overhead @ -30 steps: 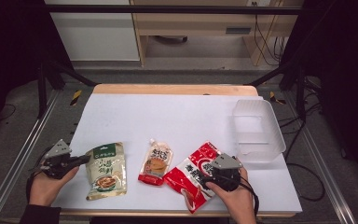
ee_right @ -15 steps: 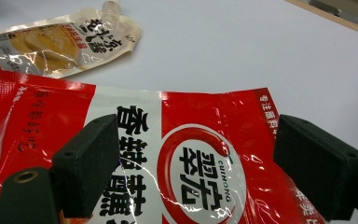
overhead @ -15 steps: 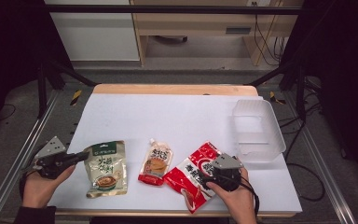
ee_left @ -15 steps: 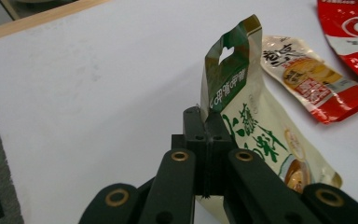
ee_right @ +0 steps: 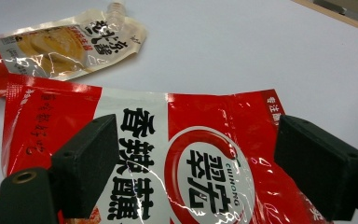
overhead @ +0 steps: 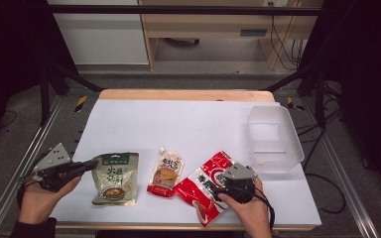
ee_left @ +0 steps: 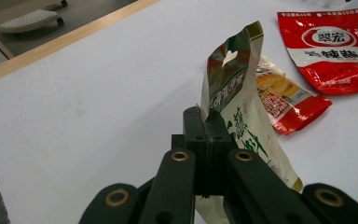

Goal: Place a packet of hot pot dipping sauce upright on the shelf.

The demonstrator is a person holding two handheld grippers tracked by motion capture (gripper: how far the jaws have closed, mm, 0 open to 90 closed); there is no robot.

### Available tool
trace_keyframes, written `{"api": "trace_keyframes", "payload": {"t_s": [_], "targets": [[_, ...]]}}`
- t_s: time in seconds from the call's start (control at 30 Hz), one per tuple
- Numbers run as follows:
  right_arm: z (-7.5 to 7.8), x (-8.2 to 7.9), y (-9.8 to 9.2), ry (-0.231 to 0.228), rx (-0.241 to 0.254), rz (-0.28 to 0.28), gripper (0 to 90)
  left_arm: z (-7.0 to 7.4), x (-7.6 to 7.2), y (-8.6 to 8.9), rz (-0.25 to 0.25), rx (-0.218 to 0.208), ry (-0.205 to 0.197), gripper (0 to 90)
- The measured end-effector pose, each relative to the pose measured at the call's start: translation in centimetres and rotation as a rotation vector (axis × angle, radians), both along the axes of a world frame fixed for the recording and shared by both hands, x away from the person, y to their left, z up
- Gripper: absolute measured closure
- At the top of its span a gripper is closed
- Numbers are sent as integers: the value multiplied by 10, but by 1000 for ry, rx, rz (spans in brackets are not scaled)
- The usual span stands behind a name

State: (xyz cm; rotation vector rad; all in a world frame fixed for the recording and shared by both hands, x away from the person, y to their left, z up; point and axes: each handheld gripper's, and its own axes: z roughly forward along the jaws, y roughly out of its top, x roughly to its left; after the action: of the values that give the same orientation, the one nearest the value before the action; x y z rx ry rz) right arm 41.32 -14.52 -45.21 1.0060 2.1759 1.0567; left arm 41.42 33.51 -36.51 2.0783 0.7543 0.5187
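Note:
A green snack pouch (overhead: 115, 178) lies at the table's front left. My left gripper (overhead: 90, 165) is shut on its upper left edge. In the left gripper view the pouch (ee_left: 235, 84) stands tilted up from the closed jaws of that gripper (ee_left: 204, 122). A red pouch (overhead: 206, 181) lies at the front, right of centre. My right gripper (overhead: 224, 184) hovers over it, open. In the right gripper view the wide-apart jaws of this gripper (ee_right: 196, 140) straddle the red pouch (ee_right: 200, 154) without pressing on it. A small spouted pouch (overhead: 166, 172) lies between the two pouches.
A clear plastic container (overhead: 273, 139) stands at the right edge of the white table (overhead: 178, 119). The spouted pouch (ee_right: 70, 44) lies just beyond the red one, and it (ee_left: 279, 93) sits close behind the green one.
My left gripper has risen a little with the green pouch's edge in it, tipping that side of the pouch up off the table. The right gripper has stayed still.

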Motion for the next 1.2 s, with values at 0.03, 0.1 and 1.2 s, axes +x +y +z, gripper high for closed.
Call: {"api": "trace_keyframes", "payload": {"t_s": [0.03,0.1,1.2], "targets": [[0,0,0,0,-3,3,149,3,-1,-1,-9,-2,-5,900],[-1,0,1,3,0,1,149,8,-2,-2,-22,-3,-10,900],[4,0,8,-3,9,28,141,42,23,-41,-80,24,-45,900]]}}
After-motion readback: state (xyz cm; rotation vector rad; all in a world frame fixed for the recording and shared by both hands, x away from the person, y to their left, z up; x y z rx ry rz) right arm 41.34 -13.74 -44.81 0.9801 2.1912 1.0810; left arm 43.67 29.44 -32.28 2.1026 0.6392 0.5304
